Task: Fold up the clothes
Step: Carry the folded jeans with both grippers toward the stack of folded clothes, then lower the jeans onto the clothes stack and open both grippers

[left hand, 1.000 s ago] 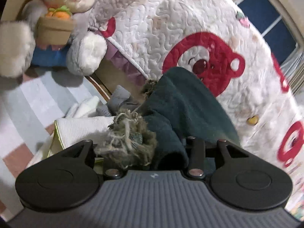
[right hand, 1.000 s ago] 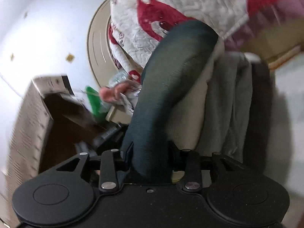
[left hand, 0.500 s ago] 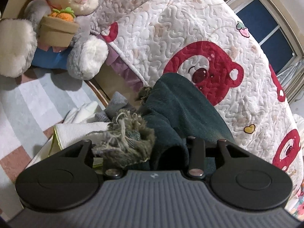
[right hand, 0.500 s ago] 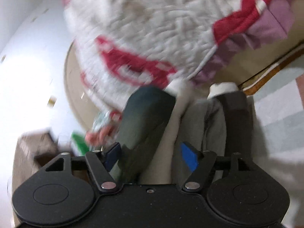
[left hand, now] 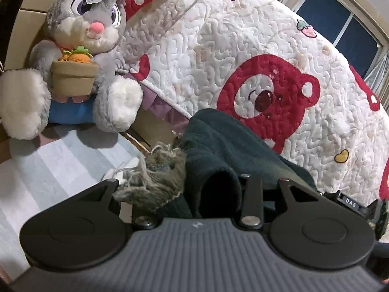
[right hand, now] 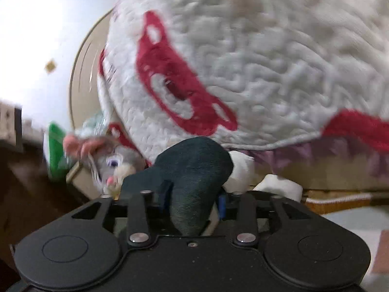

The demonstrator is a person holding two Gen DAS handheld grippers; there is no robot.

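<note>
A dark green garment (left hand: 231,146) with a frayed grey-green hem (left hand: 158,177) lies bunched against the bed's side. My left gripper (left hand: 194,189) is shut on it near the hem, and the cloth hides the fingertips. In the right wrist view a rounded fold of the same garment (right hand: 194,160) fills the gap between the blue pads (right hand: 165,194). My right gripper (right hand: 193,199) is closing its jaws on that fold. The right view is blurred by motion.
A white quilt with red bears (left hand: 218,48) hangs over the bed behind the garment. A grey plush rabbit (left hand: 85,36) sits at the left on a striped rug (left hand: 48,165). Pale folded clothes (right hand: 279,185) lie behind the right gripper. A dark window (left hand: 340,19) is far right.
The right gripper let go of the green garment, spread its jaws, swung across and came together on a fold of it. The left gripper kept its hold and rolled slightly.
</note>
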